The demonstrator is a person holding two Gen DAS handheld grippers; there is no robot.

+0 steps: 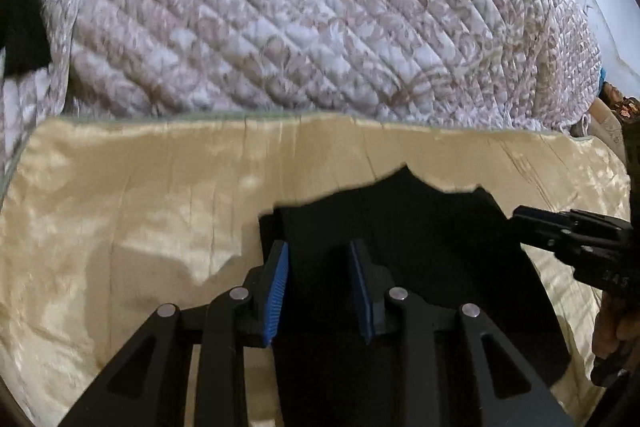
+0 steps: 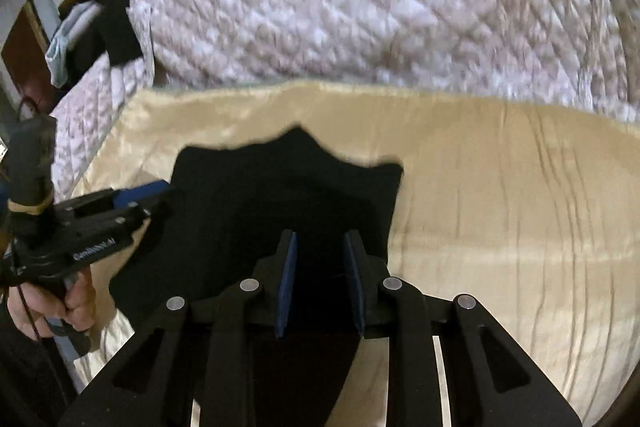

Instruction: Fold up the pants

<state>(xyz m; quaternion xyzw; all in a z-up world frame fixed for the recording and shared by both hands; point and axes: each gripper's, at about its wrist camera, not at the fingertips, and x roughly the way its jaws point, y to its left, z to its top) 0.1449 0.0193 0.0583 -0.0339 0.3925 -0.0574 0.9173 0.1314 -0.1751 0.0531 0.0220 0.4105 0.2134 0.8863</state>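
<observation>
Black pants (image 1: 420, 227) lie partly raised over a cream satin sheet (image 1: 140, 207), their far edge wavy. My left gripper (image 1: 318, 247) holds a thick fold of them near the left corner, its blue pads a little apart with black cloth between. The right gripper (image 1: 516, 217) meets the pants' right edge. In the right wrist view the pants (image 2: 260, 195) spread ahead and run down under the right gripper (image 2: 320, 235), whose narrowly parted pads have the cloth between them. The left gripper (image 2: 164, 189) touches the pants' left edge.
A quilted white-and-beige cover (image 1: 280, 7) is heaped along the back of the sheet (image 2: 500, 207). Dark clothes (image 2: 116, 23) and a pale blue cloth (image 2: 58, 55) hang at the far left. A hand (image 2: 52, 307) grips the left tool's handle.
</observation>
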